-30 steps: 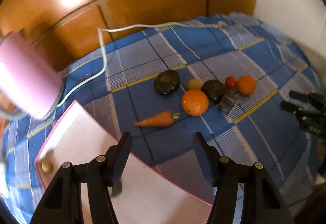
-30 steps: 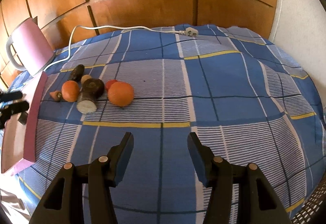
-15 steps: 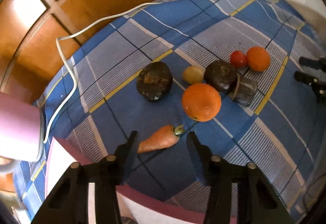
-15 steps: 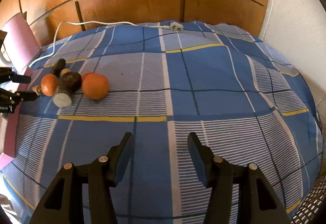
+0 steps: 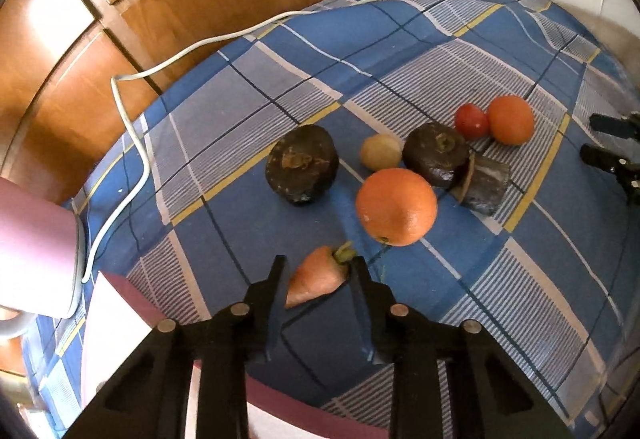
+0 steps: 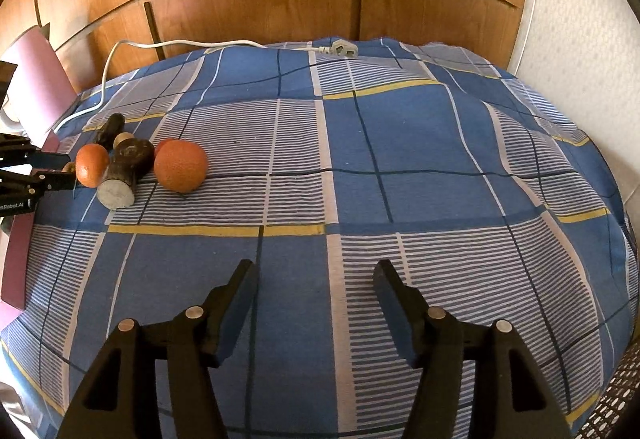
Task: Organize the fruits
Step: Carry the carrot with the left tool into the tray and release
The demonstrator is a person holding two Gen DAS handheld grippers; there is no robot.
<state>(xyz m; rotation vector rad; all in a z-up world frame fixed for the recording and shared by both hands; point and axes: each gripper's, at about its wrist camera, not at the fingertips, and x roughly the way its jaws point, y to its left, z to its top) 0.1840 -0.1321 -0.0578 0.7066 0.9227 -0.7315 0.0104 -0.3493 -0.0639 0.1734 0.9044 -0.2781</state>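
In the left wrist view an orange carrot (image 5: 318, 275) lies on the blue checked cloth between the fingers of my left gripper (image 5: 318, 273), whose jaws stand close on both sides of it. Beyond it lie a big orange (image 5: 396, 206), a smaller orange (image 5: 511, 119), a red tomato (image 5: 471, 121), a small yellow fruit (image 5: 380, 151) and three dark brown pieces (image 5: 302, 170). My right gripper (image 6: 316, 279) is open and empty over bare cloth, far right of the fruit group (image 6: 181, 165).
A pink board (image 5: 116, 323) lies under the left gripper's base. A pink kettle (image 5: 34, 259) stands at the left with a white cord (image 5: 132, 111) running along the cloth's back edge. A wooden wardrobe is behind. A white wall is at the right.
My left gripper has moved forward and down from above the pink board to the carrot, and its jaws have narrowed around it. The right gripper has shifted slightly and stays open.
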